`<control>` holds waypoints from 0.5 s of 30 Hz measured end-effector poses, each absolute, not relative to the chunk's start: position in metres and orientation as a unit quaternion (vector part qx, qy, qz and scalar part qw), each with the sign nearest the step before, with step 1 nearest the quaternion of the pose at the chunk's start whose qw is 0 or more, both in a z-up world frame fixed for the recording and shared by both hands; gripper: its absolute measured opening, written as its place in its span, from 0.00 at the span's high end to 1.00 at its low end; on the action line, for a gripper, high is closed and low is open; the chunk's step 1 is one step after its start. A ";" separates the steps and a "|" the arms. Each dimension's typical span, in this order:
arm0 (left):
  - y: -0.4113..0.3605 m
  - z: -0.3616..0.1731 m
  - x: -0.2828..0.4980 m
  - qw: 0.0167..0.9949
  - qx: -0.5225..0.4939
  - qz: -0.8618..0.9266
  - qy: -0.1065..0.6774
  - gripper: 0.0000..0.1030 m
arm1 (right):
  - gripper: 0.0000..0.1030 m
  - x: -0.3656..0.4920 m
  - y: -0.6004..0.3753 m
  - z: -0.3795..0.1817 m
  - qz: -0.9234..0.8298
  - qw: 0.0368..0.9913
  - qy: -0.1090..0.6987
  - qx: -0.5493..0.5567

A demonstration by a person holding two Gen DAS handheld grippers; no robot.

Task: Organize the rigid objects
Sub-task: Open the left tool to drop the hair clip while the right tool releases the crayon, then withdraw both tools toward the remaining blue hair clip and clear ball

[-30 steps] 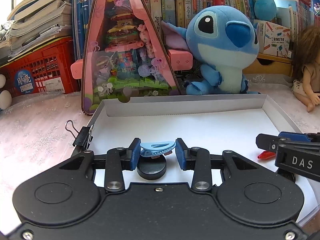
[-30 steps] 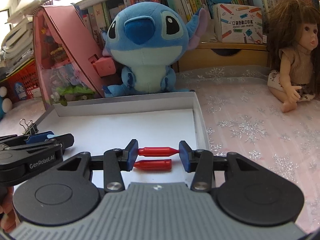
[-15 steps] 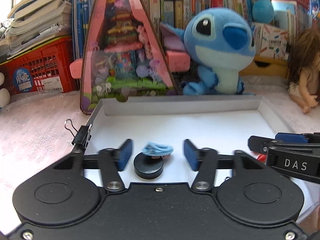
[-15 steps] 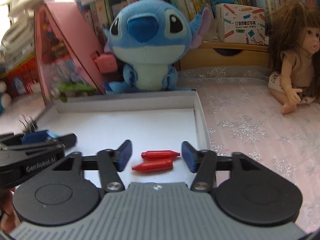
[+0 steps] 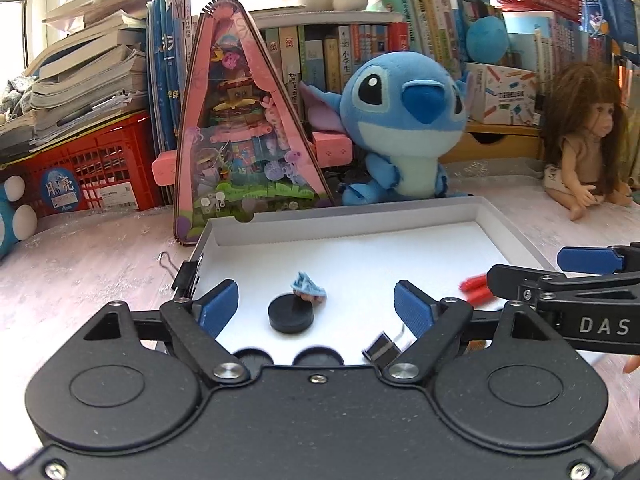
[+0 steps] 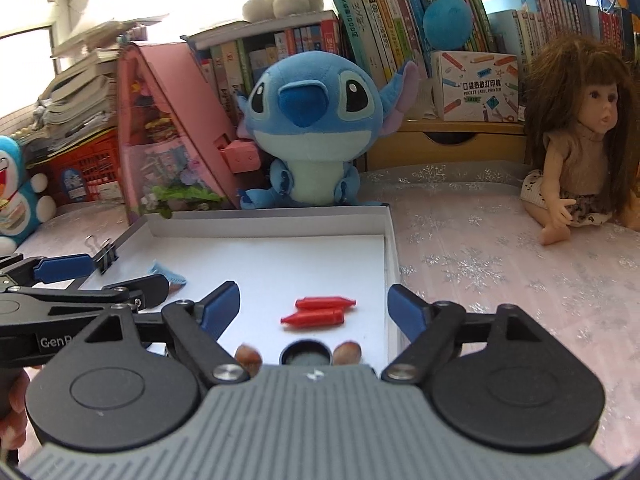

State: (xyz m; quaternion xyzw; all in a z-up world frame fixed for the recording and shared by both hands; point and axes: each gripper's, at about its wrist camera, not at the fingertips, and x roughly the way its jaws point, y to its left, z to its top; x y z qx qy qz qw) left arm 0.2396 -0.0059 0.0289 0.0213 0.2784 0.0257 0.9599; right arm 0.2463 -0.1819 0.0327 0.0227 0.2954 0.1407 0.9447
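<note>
Left hand-held gripper (image 5: 316, 304): jaws opening, pads clear of the blue clip (image 5: 308, 283) and black disc (image 5: 291, 314) lying between them near the white tray's (image 5: 344, 220) near edge. Right hand-held gripper (image 6: 314, 306): jaws opening, nothing pinched; two red pieces (image 6: 318, 311) lie between them, by the tray's right wall.

"DAS" marks the right tool (image 5: 592, 276); box (image 6: 476, 86) reads "POCKET LABEL PRINTER".
</note>
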 end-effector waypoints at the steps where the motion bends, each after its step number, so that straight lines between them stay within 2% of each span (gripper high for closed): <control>1: -0.006 0.030 0.234 0.960 0.019 0.023 0.279 0.18 | 0.13 0.241 -0.184 0.034 0.144 0.945 0.293 0.023; 4: -0.005 0.033 0.214 0.960 0.014 0.009 0.278 0.17 | 0.10 0.220 -0.193 0.035 0.156 0.945 0.285 0.023; 15: -0.012 0.030 0.144 0.959 0.018 -0.026 0.282 0.16 | 0.07 0.155 -0.207 0.034 0.190 0.946 0.260 -0.032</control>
